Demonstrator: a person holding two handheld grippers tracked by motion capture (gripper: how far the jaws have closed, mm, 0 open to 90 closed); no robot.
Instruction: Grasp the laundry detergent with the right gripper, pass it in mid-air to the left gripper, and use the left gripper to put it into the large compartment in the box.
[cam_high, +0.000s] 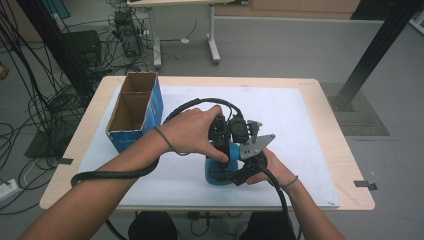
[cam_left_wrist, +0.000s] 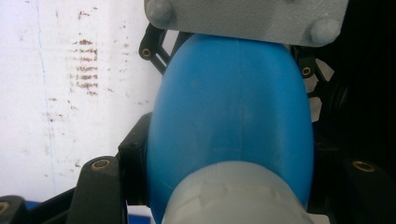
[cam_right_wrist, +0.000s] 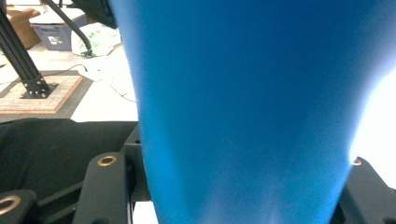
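The left gripper (cam_high: 223, 150) and right gripper (cam_high: 239, 172) are both clamped on the blue bottle (cam_high: 218, 172) between them, left above right.

Table (cam_high: 330, 107): white mat (cam_high: 280, 115), cardboard box (cam_high: 135, 110).

1. The blue bottle (cam_high: 220, 172) is smooth plastic, rounded in body, with a pale grey cap (cam_left_wrist: 233, 196) at one end.
2. It stands on the table's white mat near the front edge, at about 6 o'clock from the mat's centre.
3. It is clamped between both tools' jaws.
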